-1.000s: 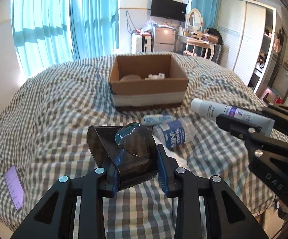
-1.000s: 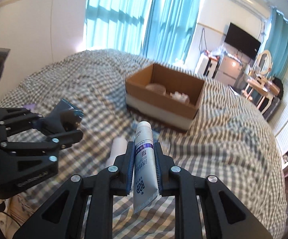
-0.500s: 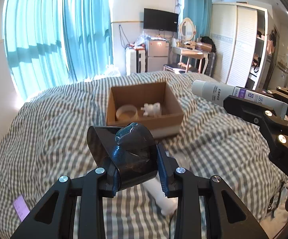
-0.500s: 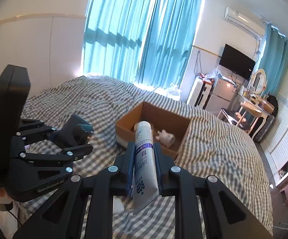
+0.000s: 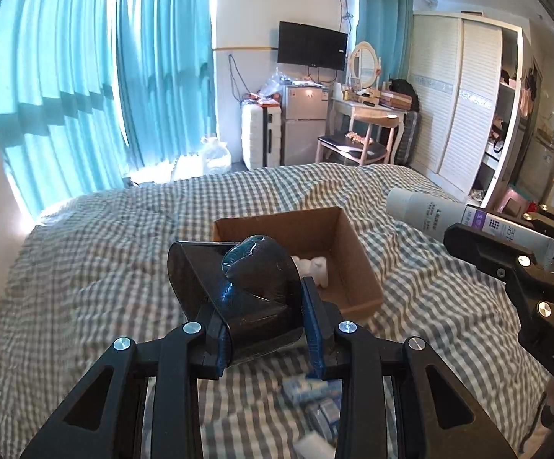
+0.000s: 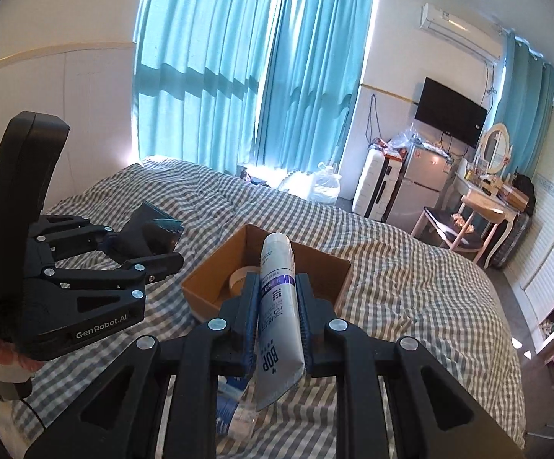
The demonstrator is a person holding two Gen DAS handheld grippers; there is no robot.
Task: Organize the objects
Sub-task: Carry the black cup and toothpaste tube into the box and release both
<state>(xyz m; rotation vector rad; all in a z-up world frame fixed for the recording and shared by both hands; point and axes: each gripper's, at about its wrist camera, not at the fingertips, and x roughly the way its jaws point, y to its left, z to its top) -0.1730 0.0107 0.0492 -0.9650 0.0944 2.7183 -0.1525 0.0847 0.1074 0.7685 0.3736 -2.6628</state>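
Note:
My left gripper (image 5: 263, 329) is shut on a dark translucent plastic scoop-shaped object (image 5: 238, 287) and holds it in the air just in front of an open cardboard box (image 5: 353, 264) on the checked bed. My right gripper (image 6: 277, 302) is shut on a white tube with a purple band (image 6: 277, 298), cap pointing at the box (image 6: 200, 287). The tube also shows in the left wrist view (image 5: 449, 216), right of the box. Inside the box lie a small white item (image 5: 315, 267) and a tape roll (image 6: 240, 277).
Small blue-and-white bottles and packets (image 5: 315, 401) lie on the checked bedcover (image 5: 85, 267) below my grippers. Teal curtains (image 5: 85, 95), a fridge (image 5: 303, 118), a dressing table with chair (image 5: 365, 130) and a white wardrobe (image 5: 460, 114) stand beyond the bed.
Both grippers have risen and moved forward towards the box with their objects still held. The loose bottles on the bed have dropped to the bottom of the views.

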